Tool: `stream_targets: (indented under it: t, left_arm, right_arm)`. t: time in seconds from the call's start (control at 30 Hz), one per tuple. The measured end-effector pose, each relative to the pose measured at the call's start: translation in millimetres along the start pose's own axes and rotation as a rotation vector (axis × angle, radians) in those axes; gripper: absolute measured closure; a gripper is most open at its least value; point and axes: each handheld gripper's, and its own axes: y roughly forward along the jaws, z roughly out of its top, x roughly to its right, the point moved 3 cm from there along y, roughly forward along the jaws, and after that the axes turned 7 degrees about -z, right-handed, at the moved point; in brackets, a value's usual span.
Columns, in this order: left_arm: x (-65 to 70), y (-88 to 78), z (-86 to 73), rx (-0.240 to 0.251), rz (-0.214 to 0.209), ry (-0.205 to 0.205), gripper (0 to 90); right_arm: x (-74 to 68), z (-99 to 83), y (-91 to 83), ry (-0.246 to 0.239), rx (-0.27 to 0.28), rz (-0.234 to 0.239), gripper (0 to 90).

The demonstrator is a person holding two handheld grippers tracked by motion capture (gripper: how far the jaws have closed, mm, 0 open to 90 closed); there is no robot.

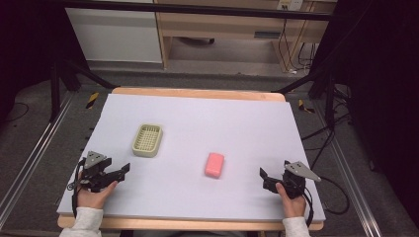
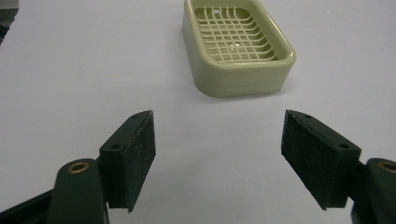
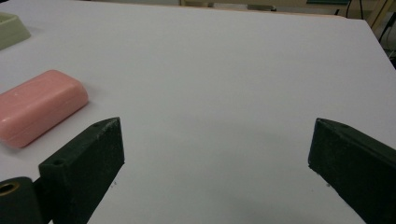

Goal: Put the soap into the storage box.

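A pale green soap dish [image 1: 147, 139] with a grid insert sits on the white table at the left of centre; in the left gripper view the soap dish [image 2: 238, 46] lies just ahead of the jaws. A pink soap bar [image 1: 214, 164] lies flat to the right of centre, and the same soap bar [image 3: 39, 106] lies to the left in the right gripper view. My left gripper [image 1: 122, 170] rests near the front left edge, open and empty. My right gripper [image 1: 263, 174] sits at the front right, open with nothing between its jaws.
The white table [image 1: 207, 118] has a wooden rim along its far and near edges. Beyond it stand a wooden bench and cables on the floor. Metal rails run along both sides of the table.
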Motion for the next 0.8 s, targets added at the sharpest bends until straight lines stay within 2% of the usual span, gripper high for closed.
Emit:
stream_targets:
  t: [0.13, 0.63, 0.8]
  left_arm:
    - [4.6, 0.1, 1.5, 0.005, -0.023, 0.005, 30.7]
    - [19.2, 0.2, 5.1, 0.021, -0.023, 0.041, 31.4]
    - [28.8, 1.8, 7.1, 0.027, -0.044, 0.049, 31.3]
  right_arm:
    - [0.0, -1.6, -0.6, -0.003, -0.001, 0.0, 3.4]
    - [-1.2, -2.4, -1.4, -0.02, -0.001, -0.017, 3.3]
    - [-0.8, -3.0, -1.3, -0.01, -0.005, -0.017, 3.5]
